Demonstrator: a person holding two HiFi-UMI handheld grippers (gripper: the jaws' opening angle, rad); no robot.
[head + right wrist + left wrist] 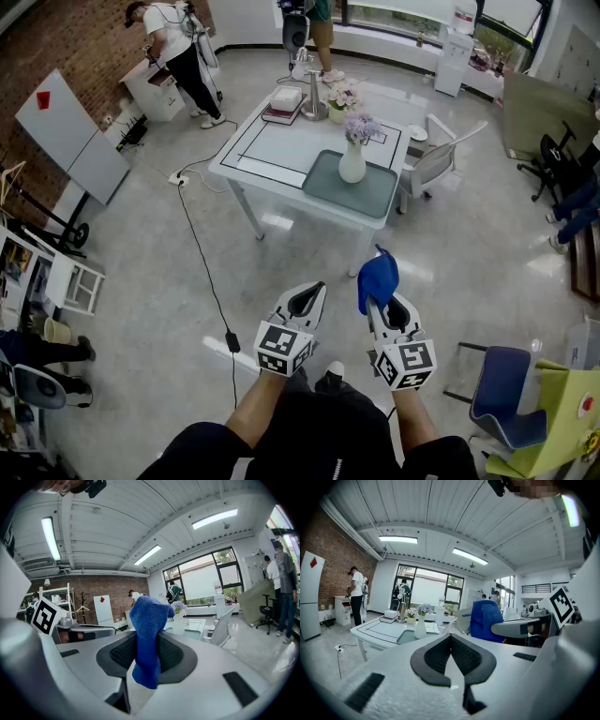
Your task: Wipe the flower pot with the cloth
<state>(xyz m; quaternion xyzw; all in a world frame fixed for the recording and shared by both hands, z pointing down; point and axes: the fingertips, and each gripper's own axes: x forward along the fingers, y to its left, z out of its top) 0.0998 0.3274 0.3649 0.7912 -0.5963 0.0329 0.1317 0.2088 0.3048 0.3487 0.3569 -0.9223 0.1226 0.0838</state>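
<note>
Gripping the cloth (148, 620) in clenched jaws, right gripper (146, 648) sits well short of the counter (281, 150). Left gripper (451, 644) beside it: jaws pressed together, nothing between. Pot (352, 161) (white, flowers in it) upright on the counter's near end, on a grey mat (323, 183).

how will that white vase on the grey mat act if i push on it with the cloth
The white vase looks tall and narrow-necked with flowers on top, so a sideways push would probably tip it. Its smooth surface looks like ceramic, so likely slippery and breakable.
</note>
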